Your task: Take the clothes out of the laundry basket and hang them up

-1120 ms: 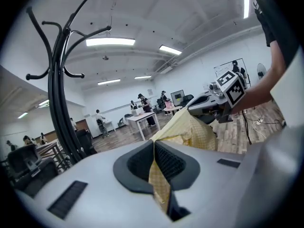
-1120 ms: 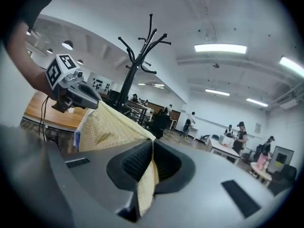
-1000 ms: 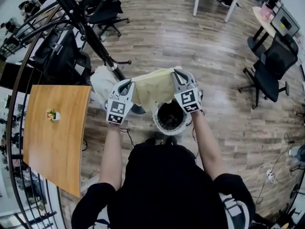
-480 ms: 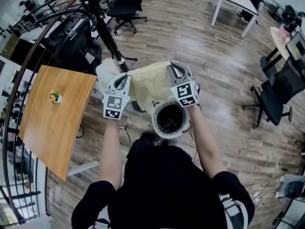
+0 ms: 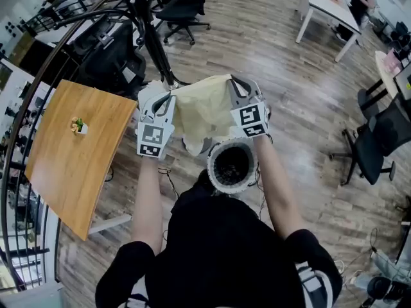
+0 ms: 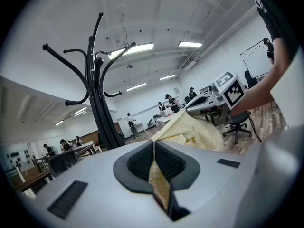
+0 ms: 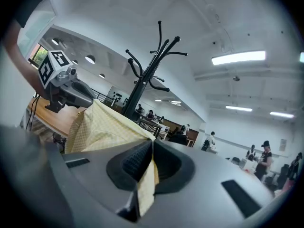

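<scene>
Coat rack (image 5: 149, 31) stands ahead, left of centre; wooden table (image 5: 70, 153) sits at left. Yellow checked garment (image 5: 202, 114) hangs stretched between the 2 grippers, above the white laundry basket (image 5: 212, 169) on the floor. Left gripper (image 5: 166, 101): jaws clamped on 1 garment edge. Right gripper (image 5: 236, 85): jaws clamped on the other edge.

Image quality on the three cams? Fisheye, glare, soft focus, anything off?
Head view: heavy fisheye, the wooden table bows at its edge, lighting even. Left gripper view: black vignette at the corners, ceiling light blown out, yellow cloth soft nearest the lens. Right gripper view: same vignette, strip light clipped, coat rack sharp against the white ceiling.
</scene>
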A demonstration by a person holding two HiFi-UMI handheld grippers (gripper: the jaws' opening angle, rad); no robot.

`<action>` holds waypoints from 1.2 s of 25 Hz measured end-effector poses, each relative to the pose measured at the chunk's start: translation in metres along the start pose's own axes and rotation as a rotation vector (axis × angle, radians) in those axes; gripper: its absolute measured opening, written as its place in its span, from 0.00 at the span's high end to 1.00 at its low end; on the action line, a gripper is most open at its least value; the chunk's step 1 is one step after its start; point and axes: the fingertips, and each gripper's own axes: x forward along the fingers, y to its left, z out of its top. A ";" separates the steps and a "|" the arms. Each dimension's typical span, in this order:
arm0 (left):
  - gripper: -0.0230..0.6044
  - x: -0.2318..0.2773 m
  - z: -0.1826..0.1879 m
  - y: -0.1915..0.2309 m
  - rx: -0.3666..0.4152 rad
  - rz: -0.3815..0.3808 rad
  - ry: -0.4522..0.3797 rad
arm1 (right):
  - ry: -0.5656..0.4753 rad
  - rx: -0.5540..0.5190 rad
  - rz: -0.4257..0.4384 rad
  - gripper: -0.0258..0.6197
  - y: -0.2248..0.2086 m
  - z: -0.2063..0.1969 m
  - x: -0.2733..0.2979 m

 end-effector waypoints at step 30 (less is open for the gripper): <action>0.92 0.073 -0.079 0.087 0.007 0.047 0.120 | 0.177 -0.094 0.131 0.93 0.015 -0.057 0.187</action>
